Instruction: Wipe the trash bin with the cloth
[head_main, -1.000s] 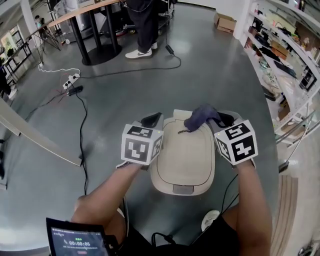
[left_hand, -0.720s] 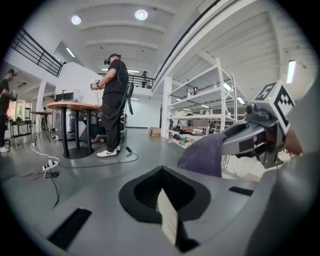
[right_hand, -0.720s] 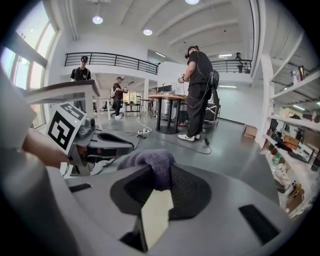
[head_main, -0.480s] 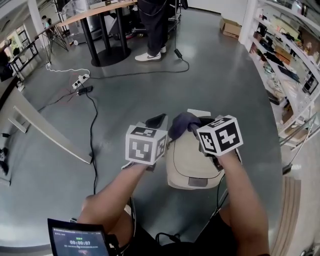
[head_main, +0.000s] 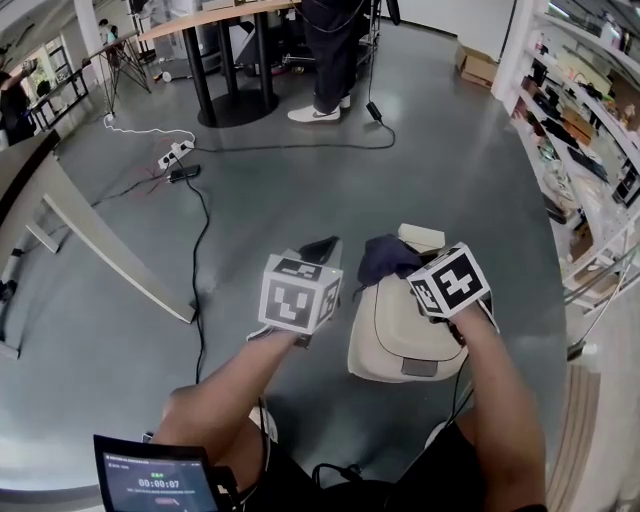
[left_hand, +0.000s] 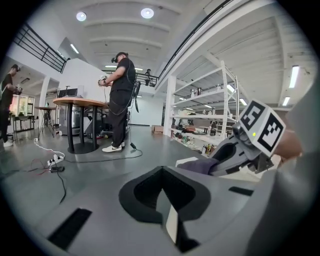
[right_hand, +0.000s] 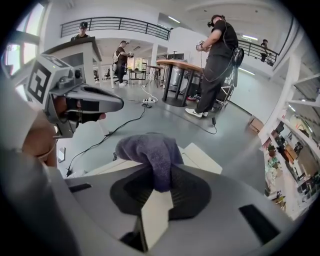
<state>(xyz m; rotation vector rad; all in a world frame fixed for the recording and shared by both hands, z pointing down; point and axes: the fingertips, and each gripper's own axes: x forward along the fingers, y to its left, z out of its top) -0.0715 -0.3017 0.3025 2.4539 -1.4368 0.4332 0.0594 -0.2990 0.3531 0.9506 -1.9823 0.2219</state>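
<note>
Cloth first: the soft, dark purple-grey cloth (head_main: 385, 256) hangs in a bunch from our right gripper (right_hand: 159, 182). Its jaws pinch tight on a fold of the cloth. The cloth is over the far edge of the lid of the cream plastic trash bin (head_main: 400, 335). We cannot tell if it touches the lid yet. The bin stands on the smooth grey floor (head_main: 250, 200), right below us.

Our left gripper (left_hand: 163, 175) hovers just beside the bin's left edge. Its jaws are pressed together with nothing in them.

We think the cloth is light and floppy, so it will bend and drag when we push it. A firm pinch on a thick fold is best, so it does not slip out. The bin looks stiff and smooth, and maybe light enough to slide. Our free gripper could lean on its left edge to hold it.
</note>
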